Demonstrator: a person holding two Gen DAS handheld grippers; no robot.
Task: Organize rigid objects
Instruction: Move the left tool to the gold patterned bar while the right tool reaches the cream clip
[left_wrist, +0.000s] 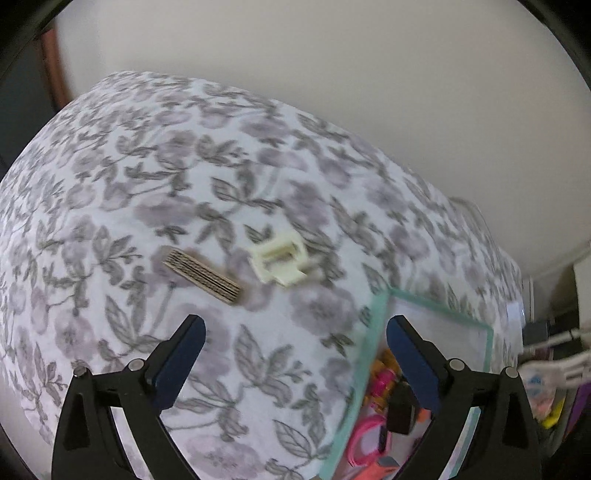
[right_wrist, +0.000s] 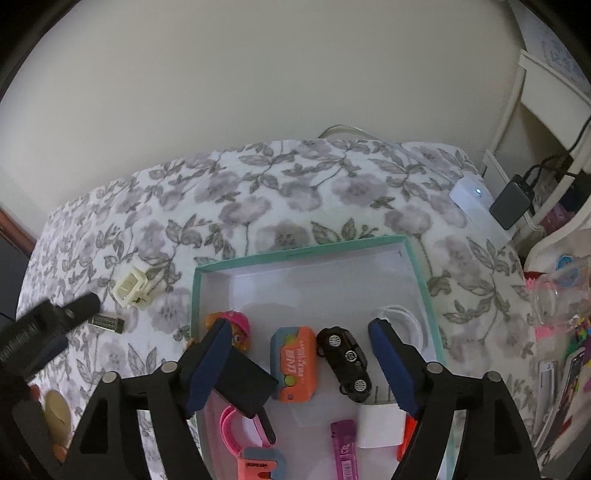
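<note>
A cream plastic clip (left_wrist: 280, 260) and a brown ridged cardboard block (left_wrist: 203, 276) lie on the floral cloth, ahead of my open, empty left gripper (left_wrist: 295, 336). Both show at the left of the right wrist view: the clip (right_wrist: 130, 288) and the block (right_wrist: 107, 322). A teal-rimmed white box (right_wrist: 306, 253) holds a black toy car (right_wrist: 345, 358), an orange toy (right_wrist: 294, 363), a black block (right_wrist: 245, 386), a pink figure (right_wrist: 238, 325) and other small items. My right gripper (right_wrist: 303, 339) is open and empty above the box.
The left gripper's arm (right_wrist: 40, 332) shows at the left in the right wrist view. A white device (right_wrist: 476, 203) with a lit dot sits at the cloth's far right edge. Cluttered items and a white shelf (right_wrist: 546, 110) stand to the right. A wall is behind.
</note>
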